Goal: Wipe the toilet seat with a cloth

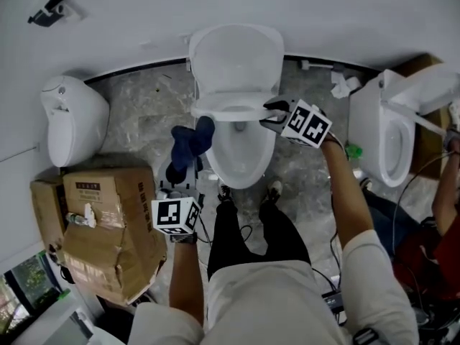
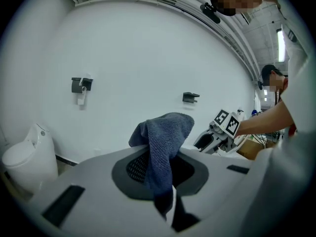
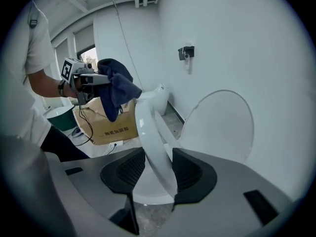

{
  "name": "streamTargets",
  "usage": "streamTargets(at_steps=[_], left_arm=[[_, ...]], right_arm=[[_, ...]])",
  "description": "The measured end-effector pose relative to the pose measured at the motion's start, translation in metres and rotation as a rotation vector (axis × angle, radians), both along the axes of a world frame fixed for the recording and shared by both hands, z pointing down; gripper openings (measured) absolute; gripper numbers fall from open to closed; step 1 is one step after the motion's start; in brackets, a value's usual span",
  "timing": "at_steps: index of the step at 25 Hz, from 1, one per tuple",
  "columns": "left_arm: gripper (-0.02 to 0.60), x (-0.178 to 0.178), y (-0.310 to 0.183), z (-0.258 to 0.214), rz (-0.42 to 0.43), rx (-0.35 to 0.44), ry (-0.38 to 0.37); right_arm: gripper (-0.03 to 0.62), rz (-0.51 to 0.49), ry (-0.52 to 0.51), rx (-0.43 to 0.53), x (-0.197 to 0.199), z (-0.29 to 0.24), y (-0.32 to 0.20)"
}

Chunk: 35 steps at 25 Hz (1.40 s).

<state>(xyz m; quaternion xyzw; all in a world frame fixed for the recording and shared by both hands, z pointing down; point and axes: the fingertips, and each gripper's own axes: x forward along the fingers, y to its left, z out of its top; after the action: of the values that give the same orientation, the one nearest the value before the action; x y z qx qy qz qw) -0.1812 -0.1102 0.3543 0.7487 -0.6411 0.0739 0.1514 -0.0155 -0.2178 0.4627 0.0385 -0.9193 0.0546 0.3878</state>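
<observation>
While the toilet (image 1: 241, 149) sits with its lid up, the seat (image 3: 148, 127) stands tilted between the jaws of the right gripper (image 3: 158, 172), which look a bit apart around it, not squeezing. Blue cloth (image 2: 165, 132) is pinched in the closed left gripper (image 2: 162, 169), hanging just left of the bowl.

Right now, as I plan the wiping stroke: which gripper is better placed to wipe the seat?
Left. The left gripper holds the blue cloth; the right gripper has no cloth, its jaws straddling the raised toilet seat.
</observation>
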Motion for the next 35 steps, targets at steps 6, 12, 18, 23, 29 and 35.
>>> streamTargets(at_steps=[6, 12, 18, 23, 29, 35], left_arm=[[0.046, -0.012, 0.006, 0.010, 0.043, 0.015, -0.002], [0.046, -0.018, 0.006, 0.025, 0.094, -0.005, 0.001], [0.046, -0.014, 0.004, 0.047, 0.144, -0.034, 0.028], [0.046, -0.006, 0.006, 0.064, 0.187, -0.063, 0.043], [0.046, -0.003, 0.007, 0.082, 0.213, -0.094, 0.059], [0.046, -0.005, -0.001, 0.105, 0.228, -0.125, 0.069]], right_arm=[[0.204, -0.007, 0.029, -0.018, 0.006, 0.016, 0.038], [0.227, -0.047, 0.088, -0.055, 0.012, 0.043, 0.086], [0.252, -0.066, 0.109, -0.104, 0.017, 0.069, 0.124], [0.258, -0.114, 0.179, -0.115, 0.020, 0.090, 0.150], [0.261, -0.179, 0.269, -0.122, 0.021, 0.114, 0.174], [0.270, -0.174, 0.270, -0.190, 0.021, 0.137, 0.196]])
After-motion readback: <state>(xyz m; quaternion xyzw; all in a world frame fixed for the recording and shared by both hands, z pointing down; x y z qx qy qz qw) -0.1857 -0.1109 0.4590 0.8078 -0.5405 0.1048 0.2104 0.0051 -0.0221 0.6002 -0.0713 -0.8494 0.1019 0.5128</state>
